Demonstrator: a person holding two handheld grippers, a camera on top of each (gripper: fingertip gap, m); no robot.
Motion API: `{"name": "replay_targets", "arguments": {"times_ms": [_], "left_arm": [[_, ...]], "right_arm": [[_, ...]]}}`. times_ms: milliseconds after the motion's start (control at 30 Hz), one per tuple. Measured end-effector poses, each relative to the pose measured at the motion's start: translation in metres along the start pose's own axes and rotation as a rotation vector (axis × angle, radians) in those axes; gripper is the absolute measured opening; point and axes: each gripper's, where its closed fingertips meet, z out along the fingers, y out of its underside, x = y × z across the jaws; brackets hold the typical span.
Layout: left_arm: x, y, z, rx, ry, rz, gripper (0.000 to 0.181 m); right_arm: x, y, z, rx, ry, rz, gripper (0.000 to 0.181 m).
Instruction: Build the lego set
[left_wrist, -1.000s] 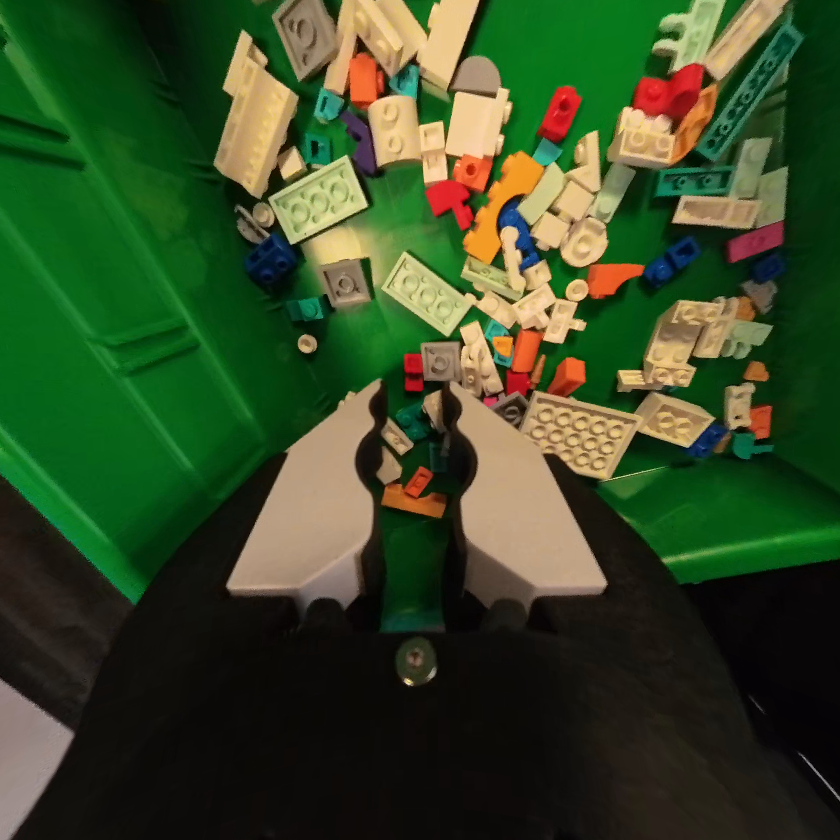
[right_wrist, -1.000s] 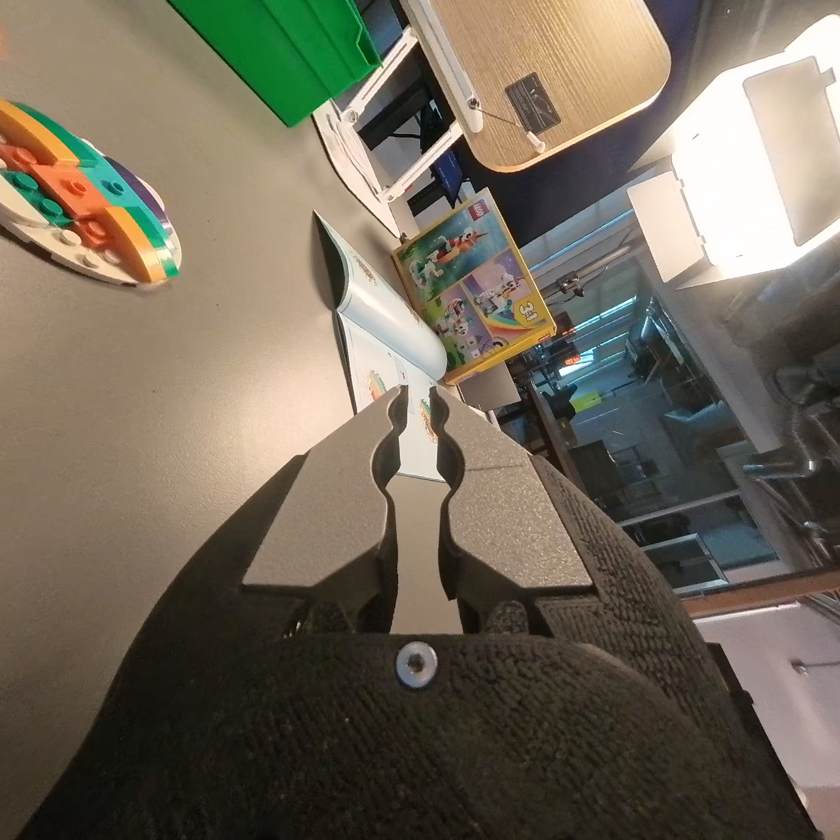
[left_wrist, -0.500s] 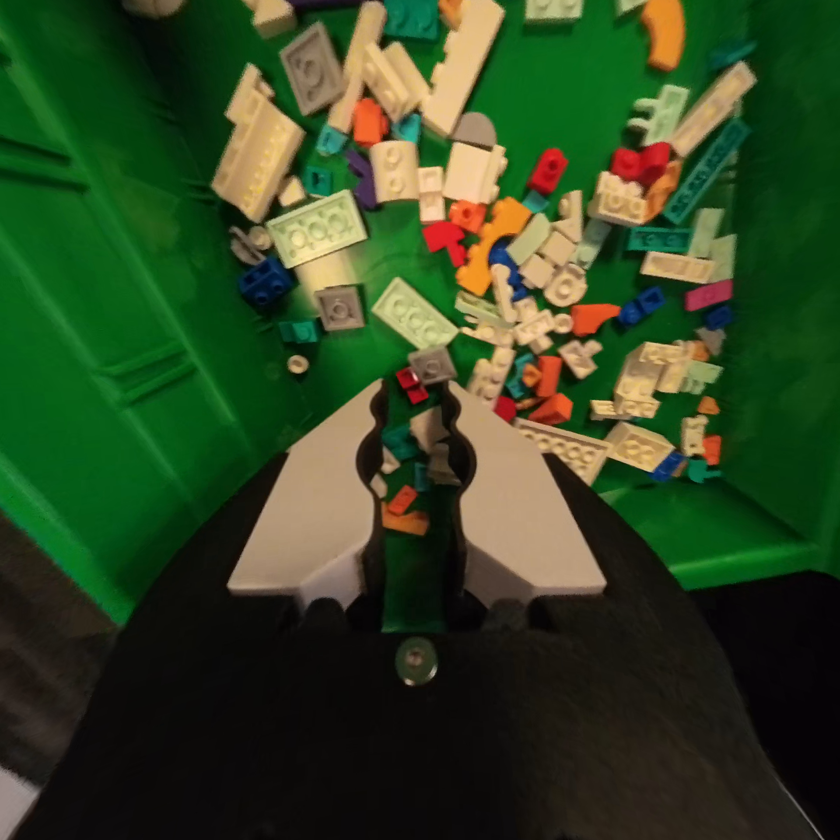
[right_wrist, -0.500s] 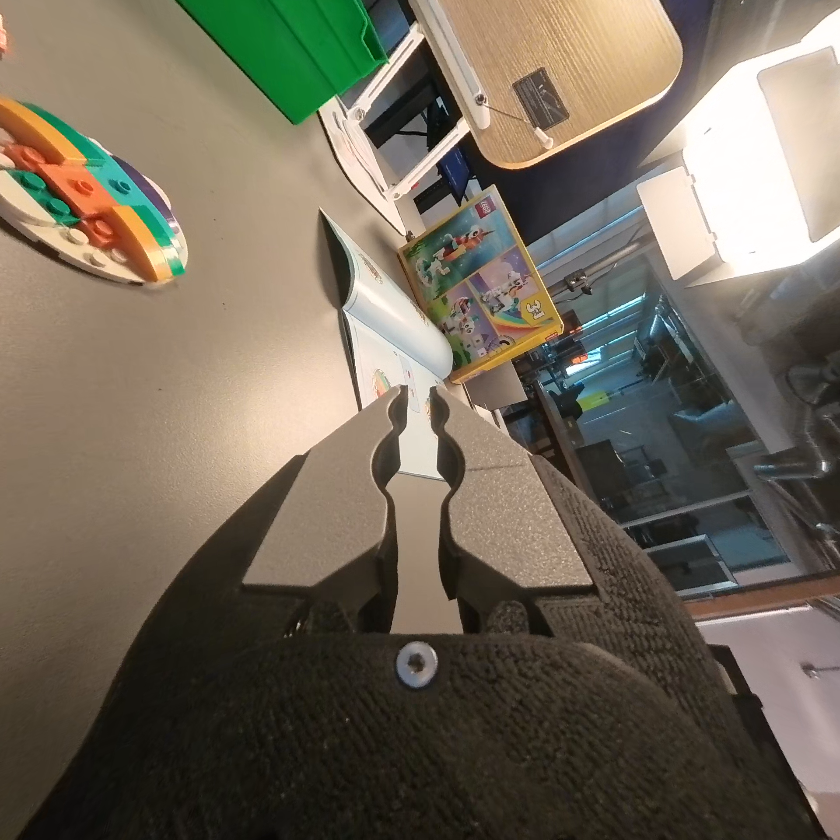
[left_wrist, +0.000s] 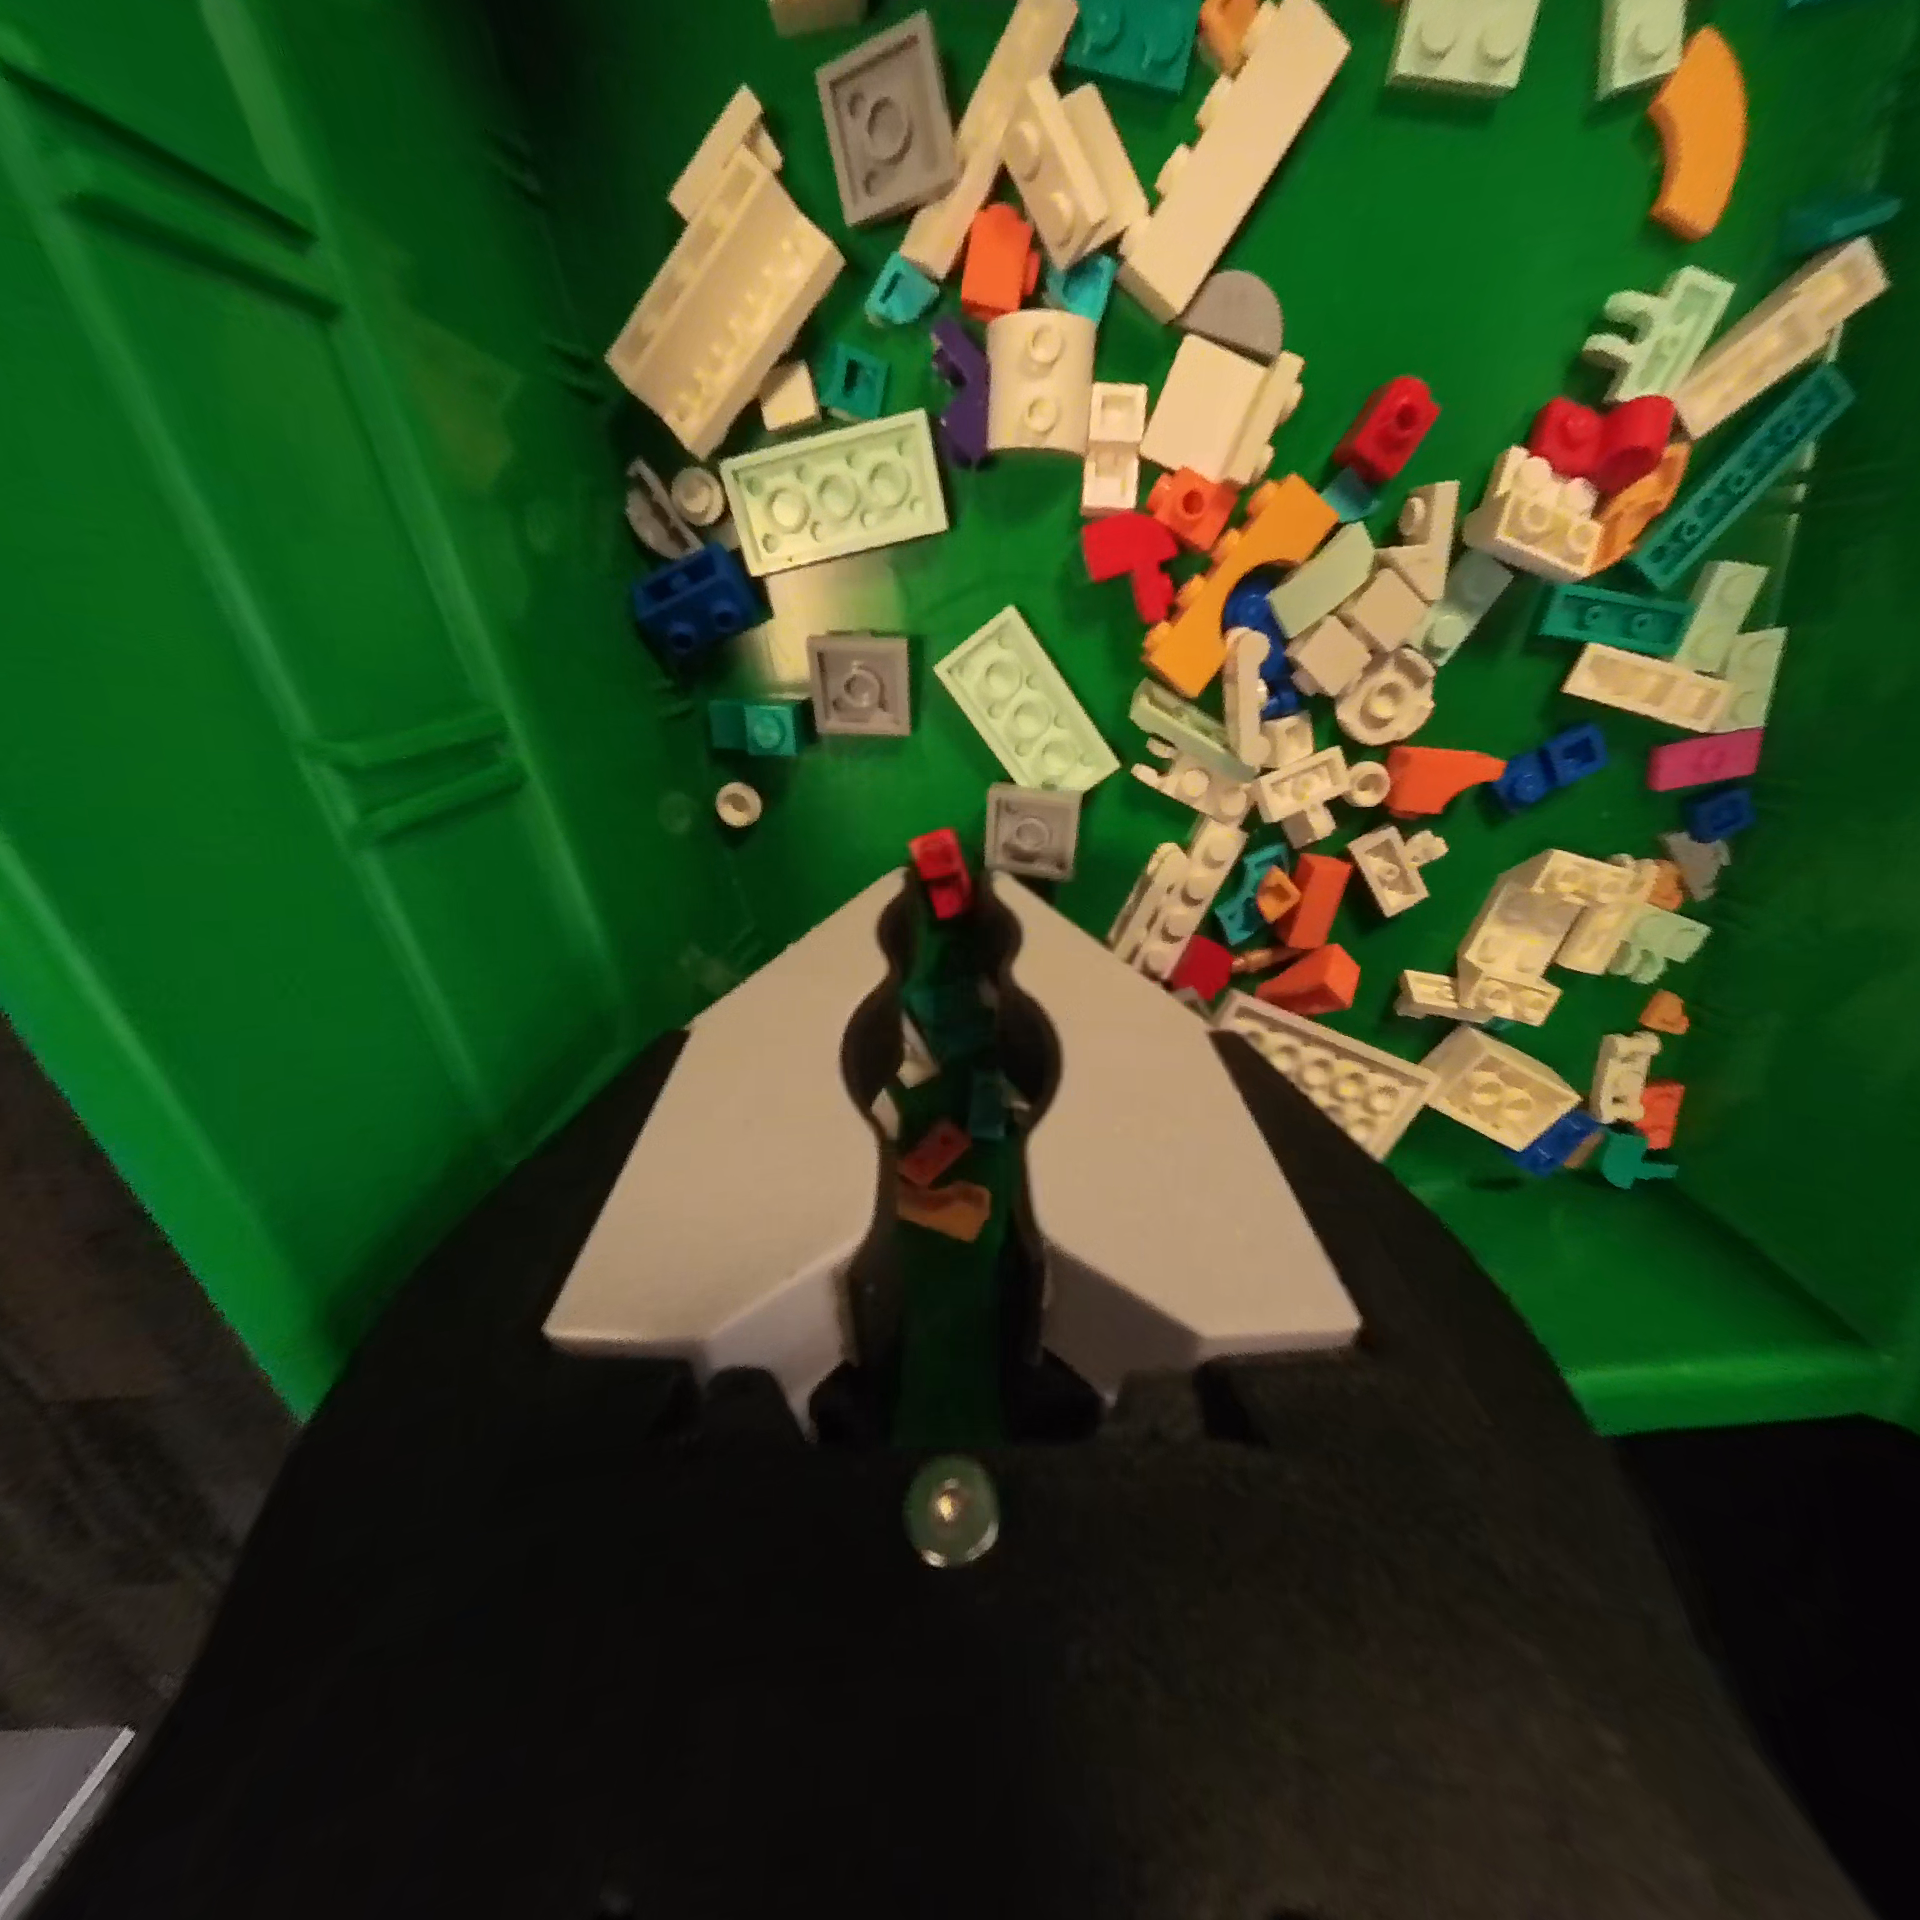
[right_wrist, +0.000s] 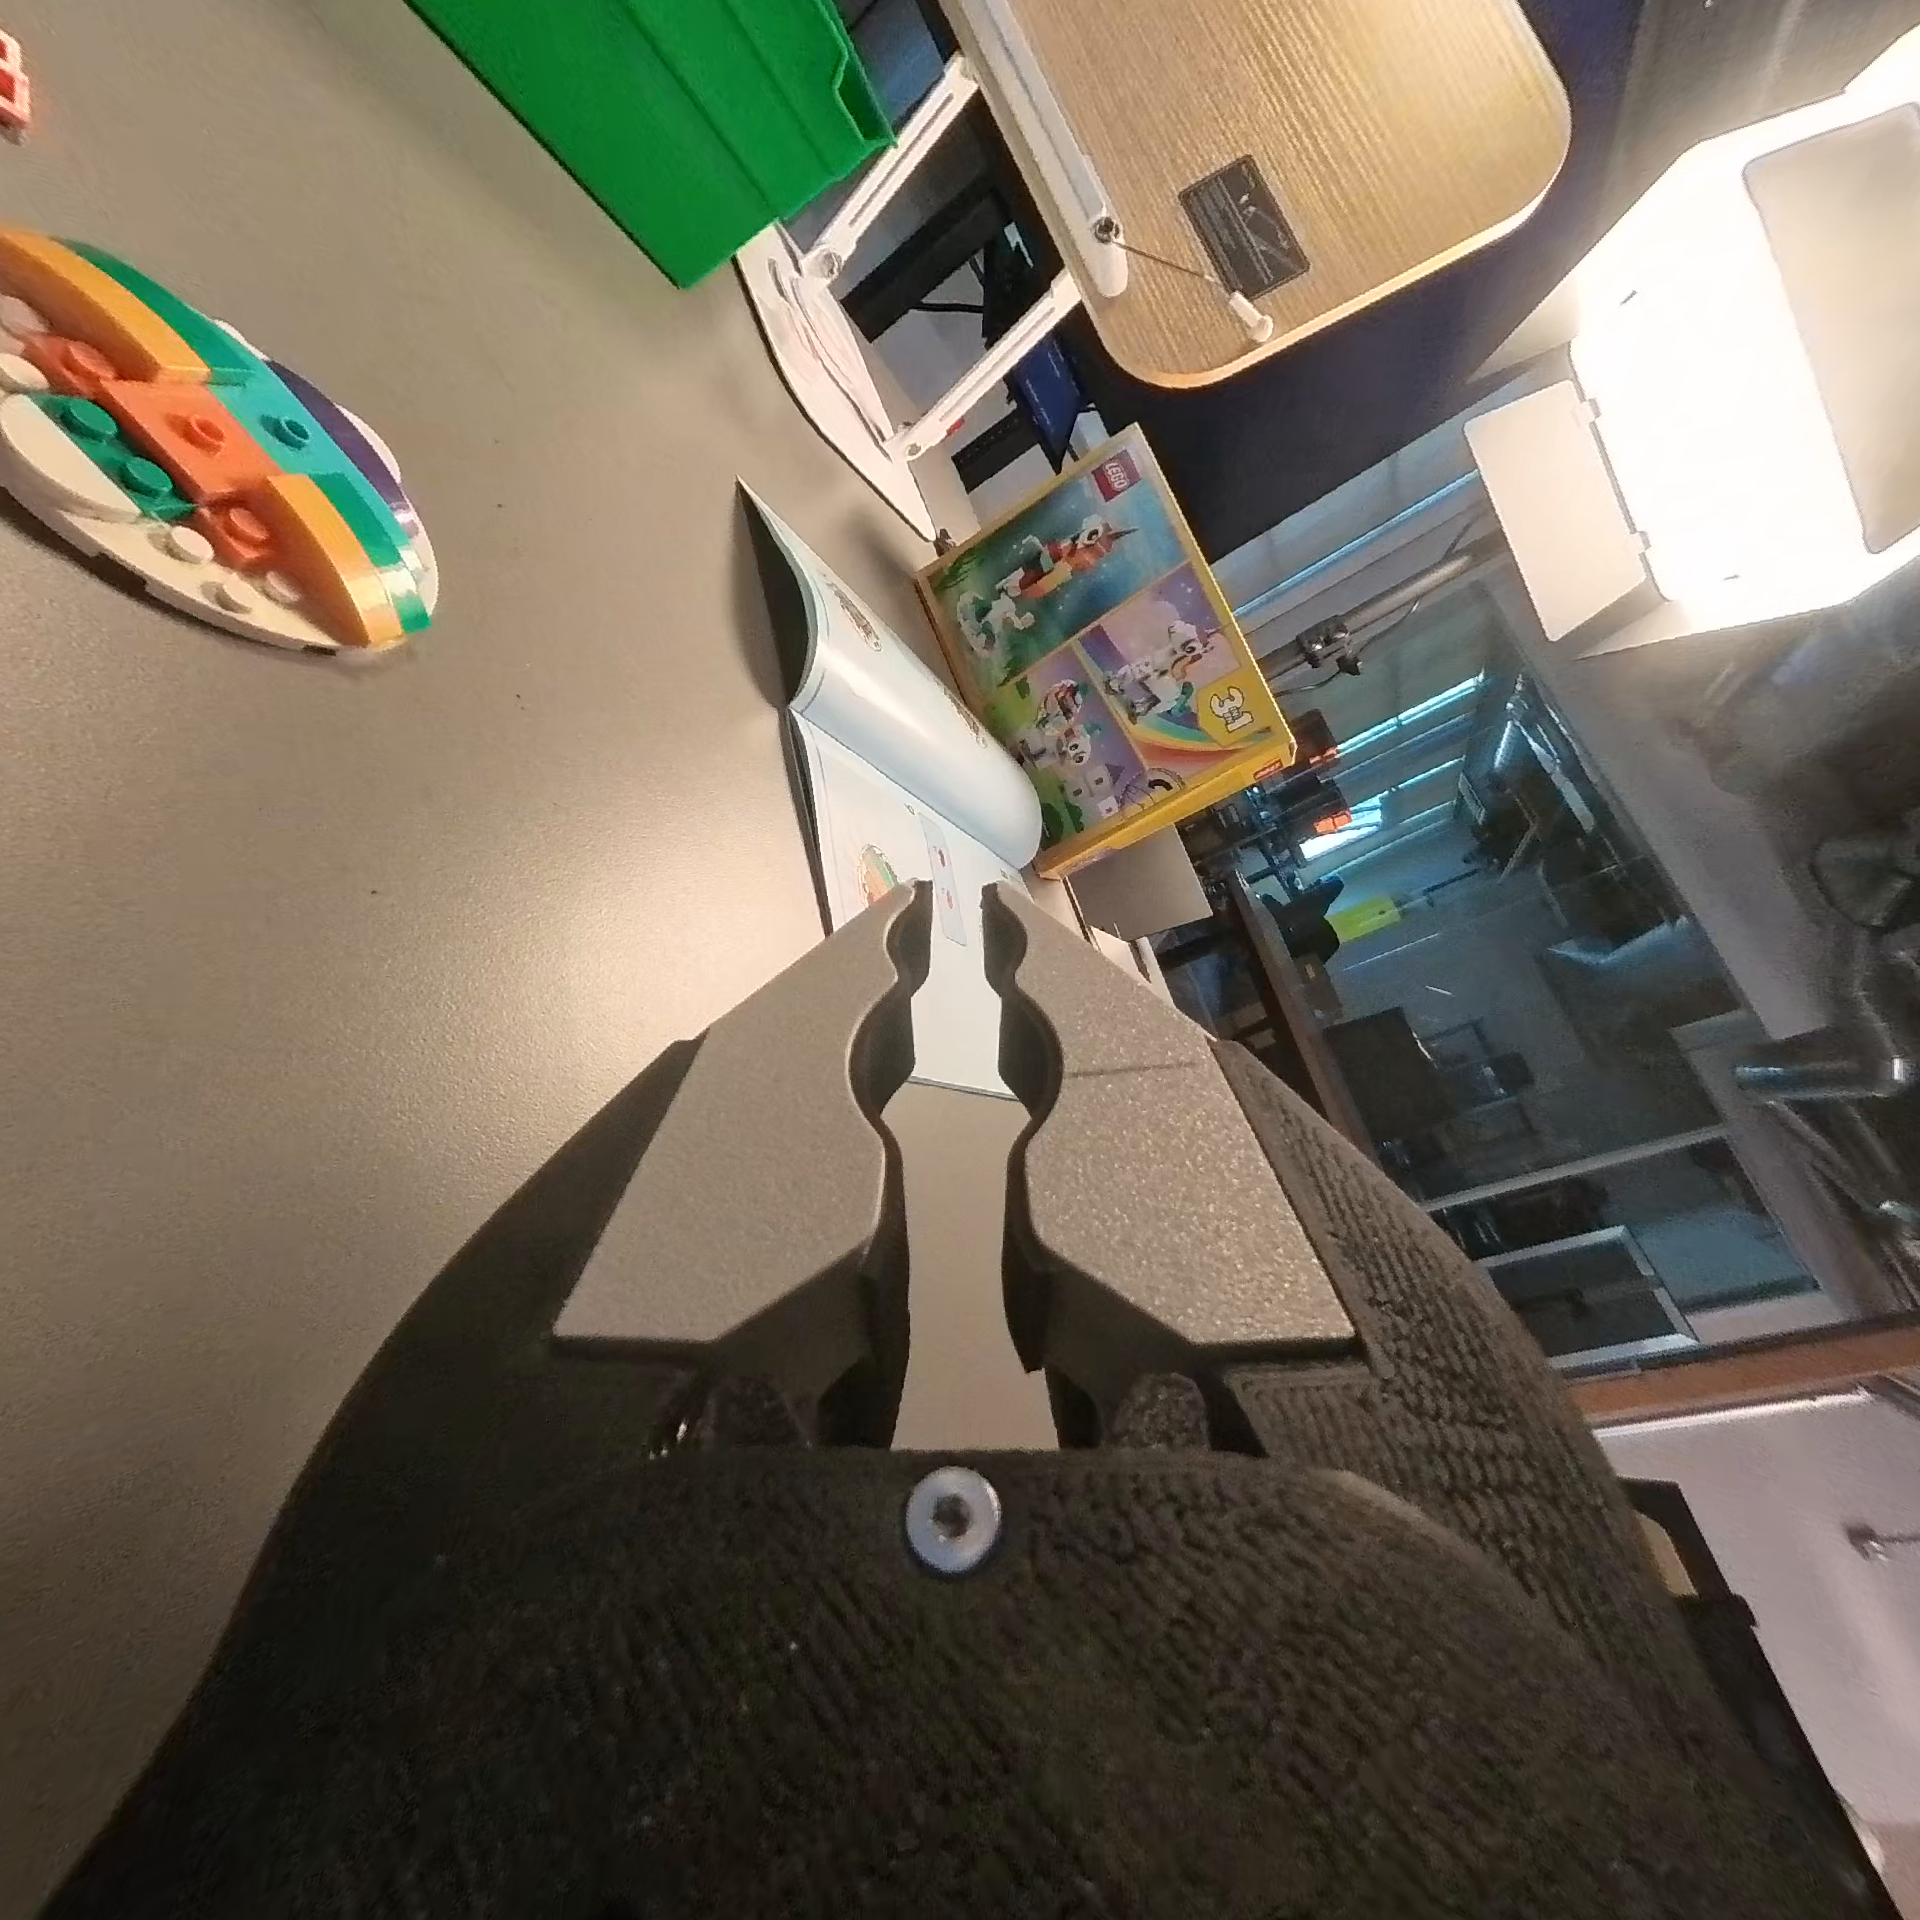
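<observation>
Grey-fingered left gripper sits above the green bin, jaws parted by a narrow gap, gripping nothing. I see a small red brick right at the tip gap, lying on the bin floor as far as I can tell; contact unclear. Just beyond the tips: a grey square plate, then a pale green plate. Loose lego pieces in white, orange, teal, blue and red are scattered over the rest of the bin floor, densest to the right.

Right gripper is also narrowly parted and empty, over the grey table. My view past its tips lands on the open instruction booklet, with the yellow-edged set box just behind it. Partly built round model, white base with orange and teal layers, lies on the table well to the left. Bin's outer wall shows at the top.
</observation>
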Motion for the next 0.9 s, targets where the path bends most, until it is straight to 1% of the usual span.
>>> {"name": "replay_targets", "arguments": {"times_ms": [67,133,167,200,233,267,333,400,433,467,533,567,600,667,733,767,800,900], "left_arm": [[-0.001,-0.001,0.000,0.012,0.005,0.008,0.007],[0.000,-0.002,-0.001,0.038,0.000,0.034,0.007],[0.001,-0.005,-0.004,0.073,-0.012,0.053,0.007],[0.002,-0.010,-0.011,0.134,-0.033,0.074,0.007],[0.006,-0.019,-0.023,0.225,-0.051,0.100,0.007],[0.015,-0.029,-0.042,0.347,-0.056,0.136,0.007],[0.042,-0.044,-0.090,0.599,-0.069,0.180,0.007],[0.085,-0.050,-0.133,0.817,-0.030,0.255,0.007],[0.110,-0.049,-0.149,0.909,-0.008,0.302,0.007],[0.135,-0.047,-0.160,0.978,0.010,0.356,0.007],[0.185,-0.041,-0.170,1.088,0.064,0.464,0.007],[0.209,-0.038,-0.170,1.132,0.094,0.503,0.007],[0.226,-0.035,-0.165,1.147,0.107,0.523,0.007],[0.254,-0.031,-0.143,1.119,0.165,0.543,0.007],[0.279,-0.024,-0.112,1.005,0.247,0.561,0.007],[0.288,-0.020,-0.096,0.946,0.266,0.572,0.007],[0.293,-0.017,-0.081,0.888,0.256,0.585,0.007],[0.290,-0.015,-0.044,0.753,0.133,0.606,0.007]], "right_arm": [[0.000,0.000,0.000,0.001,-0.002,0.002,0.008],[0.000,0.000,0.000,0.001,-0.002,0.000,0.008],[0.000,0.000,0.000,0.002,0.000,0.000,0.008],[0.000,-0.001,0.000,0.003,0.002,0.000,0.008],[0.001,0.000,0.000,0.002,0.003,0.001,0.008],[0.001,0.000,-0.001,0.001,0.005,0.001,0.008],[0.001,0.000,-0.001,0.001,0.005,-0.001,0.008],[0.001,0.000,0.000,0.000,0.006,-0.004,0.008],[0.001,0.000,0.000,0.000,0.006,-0.005,0.008],[0.001,0.000,0.000,-0.001,0.006,-0.006,0.008],[0.001,0.000,0.000,-0.002,0.011,-0.011,0.008],[0.002,0.000,0.000,-0.003,0.014,-0.012,0.008],[0.002,0.000,0.000,-0.005,0.017,-0.013,0.008],[0.002,0.001,0.000,-0.008,0.019,-0.013,0.008],[0.003,0.001,0.000,-0.008,0.020,-0.012,0.008],[0.002,0.001,0.000,-0.007,0.018,-0.011,0.008],[0.002,0.001,0.000,-0.006,0.017,-0.011,0.008],[0.001,-0.001,0.000,-0.001,0.013,-0.011,0.008]]}}
